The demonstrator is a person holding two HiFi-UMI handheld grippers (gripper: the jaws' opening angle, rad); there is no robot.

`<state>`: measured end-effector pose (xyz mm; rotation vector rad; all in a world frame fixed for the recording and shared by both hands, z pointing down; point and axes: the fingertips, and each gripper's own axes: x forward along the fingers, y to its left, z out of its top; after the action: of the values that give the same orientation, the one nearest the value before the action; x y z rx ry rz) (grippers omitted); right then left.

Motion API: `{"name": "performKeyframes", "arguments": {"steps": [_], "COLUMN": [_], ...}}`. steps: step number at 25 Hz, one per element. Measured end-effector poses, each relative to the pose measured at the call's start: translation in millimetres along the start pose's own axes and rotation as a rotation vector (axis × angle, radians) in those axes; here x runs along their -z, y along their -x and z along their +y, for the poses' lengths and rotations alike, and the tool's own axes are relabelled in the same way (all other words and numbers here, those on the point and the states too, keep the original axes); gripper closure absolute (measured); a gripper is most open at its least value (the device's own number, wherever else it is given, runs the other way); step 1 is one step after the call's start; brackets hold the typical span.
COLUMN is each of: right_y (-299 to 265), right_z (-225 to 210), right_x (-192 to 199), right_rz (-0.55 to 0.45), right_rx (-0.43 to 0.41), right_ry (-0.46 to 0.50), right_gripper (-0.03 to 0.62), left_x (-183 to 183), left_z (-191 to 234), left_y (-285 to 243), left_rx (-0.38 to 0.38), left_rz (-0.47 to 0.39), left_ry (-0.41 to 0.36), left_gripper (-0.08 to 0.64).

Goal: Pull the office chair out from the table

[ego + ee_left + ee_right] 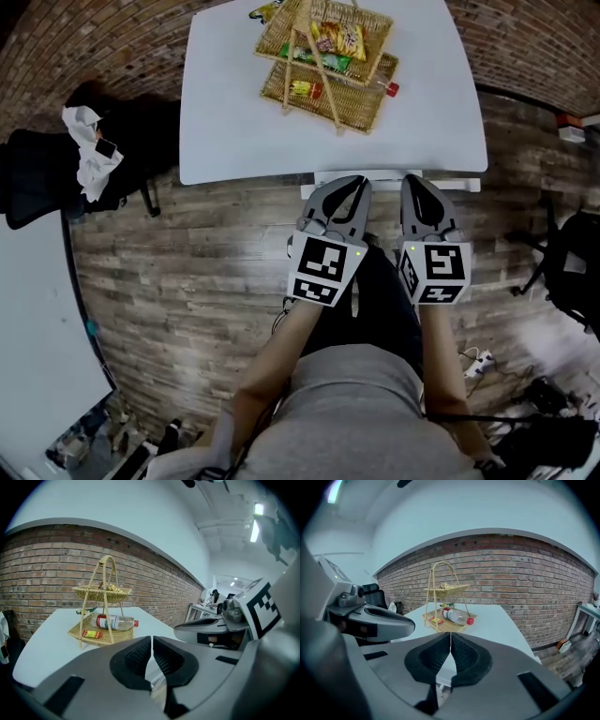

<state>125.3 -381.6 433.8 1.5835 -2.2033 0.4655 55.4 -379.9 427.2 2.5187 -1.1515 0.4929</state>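
Both tools are clenched shut with nothing in them.

Head view: your left gripper (354, 181) and right gripper (418, 178) sit side by side, low in front of your body. Their tips point at the near edge of the white table (234, 122). A two-tier wicker basket (323, 56) of snacks stands towards the table's far side. No chair is tucked in at the near edge where you stand. A black office chair (42, 173), with a white cloth (86, 150) draped on it, stands to the left, just beside the table's left edge. That is probably the one to pull, and both grippers are well apart from it. What looks like a second dark chair (574, 272) stands at the right, away from the table.

Left gripper view: its two black pads meet in a thin line, with nothing between them. Beyond them are the table top and the basket, with a plastic bottle (115, 621) lying on the lower tier. The right gripper shows at the right side.

Right gripper view: the pads are together and empty. The basket is straight ahead. The black office chair (375, 591) peeks out at the left, behind your left gripper.

Closed, paired jaws suggest you are only approaching. You would likely need to turn left and open a jaw to take the chair's back or armrest.
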Motion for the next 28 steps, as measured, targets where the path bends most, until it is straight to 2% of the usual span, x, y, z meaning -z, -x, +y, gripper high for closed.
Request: {"name": "performKeyframes", "arguments": {"steps": [7, 12, 15, 17, 20, 21, 22, 23, 24, 28], "right_y": [-11, -18, -18, -18, -16, -15, -15, -15, -14, -16], "right_z": [-3, -5, -7, -10, -7, -4, -1, 1, 4, 6], "right_x": [9, 6, 8, 11, 15, 17, 20, 23, 26, 47], "right_rz": [0.043, 0.081, 0.086, 0.098, 0.131, 0.147, 0.165, 0.186, 0.207, 0.316], "right_rx": [-0.057, -0.105, -0.149, -0.171, -0.245, -0.280, -0.314, -0.345, -0.370, -0.427], "right_ry": [0.040, 0.180, 0.207, 0.211, 0.257, 0.289, 0.332, 0.386, 0.447, 0.724], "right_gripper": [0.575, 0.575, 0.575, 0.575, 0.574, 0.572, 0.540, 0.440, 0.402, 0.402], "left_x": [11, 18, 23, 22, 23, 24, 26, 28, 31, 43], "left_z": [-3, -10, -11, -15, -22, -24, -25, -26, -26, -25], "left_y": [-13, -22, -26, -28, -30, -31, -32, -33, -34, -42], "left_rx": [0.003, 0.046, 0.041, 0.050, 0.075, 0.085, 0.095, 0.103, 0.107, 0.127], "left_rz": [0.071, 0.146, 0.176, 0.185, 0.213, 0.229, 0.246, 0.267, 0.291, 0.395], "left_ry": [-0.035, -0.067, -0.084, -0.128, -0.241, -0.283, -0.322, -0.354, -0.379, -0.465], "left_gripper": [0.535, 0.535, 0.535, 0.535, 0.533, 0.526, 0.504, 0.473, 0.443, 0.406]}}
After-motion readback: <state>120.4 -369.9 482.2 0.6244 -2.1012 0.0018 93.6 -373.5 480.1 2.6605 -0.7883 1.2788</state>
